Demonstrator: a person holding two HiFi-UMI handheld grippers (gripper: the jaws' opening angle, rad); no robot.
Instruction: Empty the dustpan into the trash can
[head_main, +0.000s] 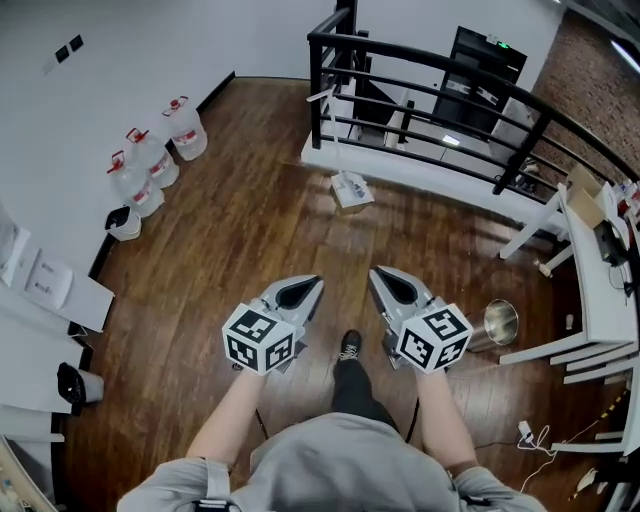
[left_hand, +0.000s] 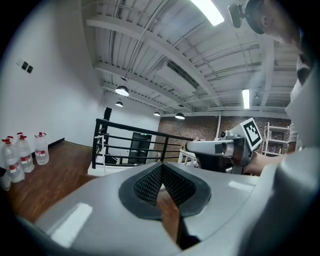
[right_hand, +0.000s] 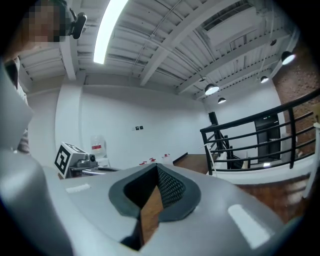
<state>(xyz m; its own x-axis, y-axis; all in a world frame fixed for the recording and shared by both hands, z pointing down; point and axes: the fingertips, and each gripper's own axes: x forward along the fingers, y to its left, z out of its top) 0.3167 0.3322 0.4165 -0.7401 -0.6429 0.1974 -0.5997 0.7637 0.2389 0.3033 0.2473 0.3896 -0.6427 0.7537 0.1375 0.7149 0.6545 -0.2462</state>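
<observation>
The person is holding both tools out level over the wooden floor (head_main: 230, 200), side by side and a little apart. The left hand-held gripper (head_main: 318, 282) is keeping its jaws pressed together with nothing between them; its own view is showing the ribbed pads (left_hand: 150, 182) meeting at the tip. The right hand-held gripper (head_main: 374, 272) is likewise pressed together and empty, its pads (right_hand: 170, 187) meeting at the point.

The metal trash can (head_main: 500, 322) is standing upright on the floor to the right of the right gripper, just beside the legs of the white desk (head_main: 590, 270). A pale flat thing, possibly the dustpan (head_main: 350, 190), is lying on the floor ahead, close to the ledge under the black railing (head_main: 430, 60); it is too small to make out for sure. Water bottles (head_main: 150, 160) are standing along the left wall.
</observation>
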